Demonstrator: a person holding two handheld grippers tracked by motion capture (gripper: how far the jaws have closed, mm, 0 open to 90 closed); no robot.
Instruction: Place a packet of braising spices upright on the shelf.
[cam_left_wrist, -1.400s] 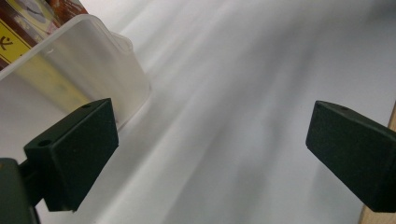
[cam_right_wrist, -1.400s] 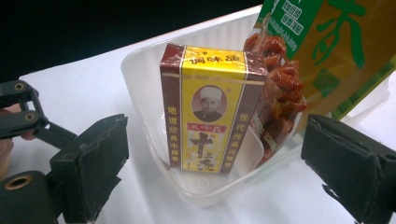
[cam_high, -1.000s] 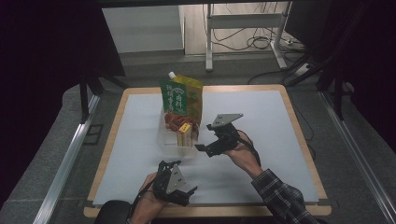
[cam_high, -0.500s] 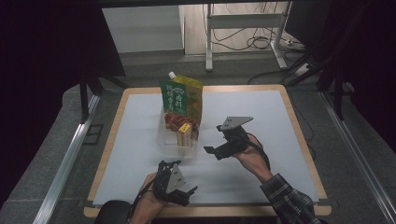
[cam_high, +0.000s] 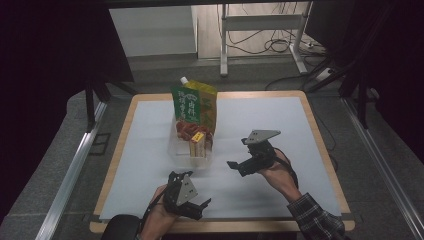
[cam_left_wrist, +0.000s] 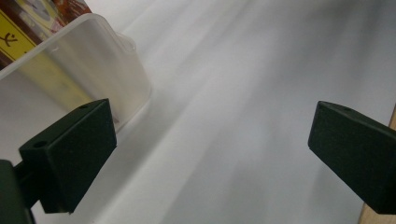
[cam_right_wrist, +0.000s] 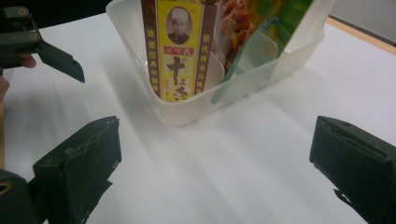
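Note:
A clear plastic container (cam_high: 186, 156) stands mid-table, holding a green and yellow spouted pouch (cam_high: 194, 102), a red snack packet (cam_high: 186, 129) and a yellow box (cam_high: 198, 146). My right gripper (cam_high: 236, 169) lies to its right, pointing at it and apart from it. Its jaws have just been opening and nothing is between them. In the right gripper view (cam_right_wrist: 212, 163) the container (cam_right_wrist: 187, 114), the yellow box (cam_right_wrist: 175, 46) and the pouch (cam_right_wrist: 275, 23) sit ahead. My left gripper (cam_high: 202, 209) rests open near the front edge. In the left gripper view (cam_left_wrist: 215, 154) the container (cam_left_wrist: 93, 70) is at upper left.
A white mat (cam_high: 280, 120) covers a wooden board whose edge (cam_high: 320, 145) runs round it. A metal stand (cam_high: 260, 35) and cables lie on the floor beyond the far edge. Dark frame rails flank both sides.
My right gripper has drawn back to the right, away from the container, and its jaws stand a little wider. The left gripper and the container have not moved.

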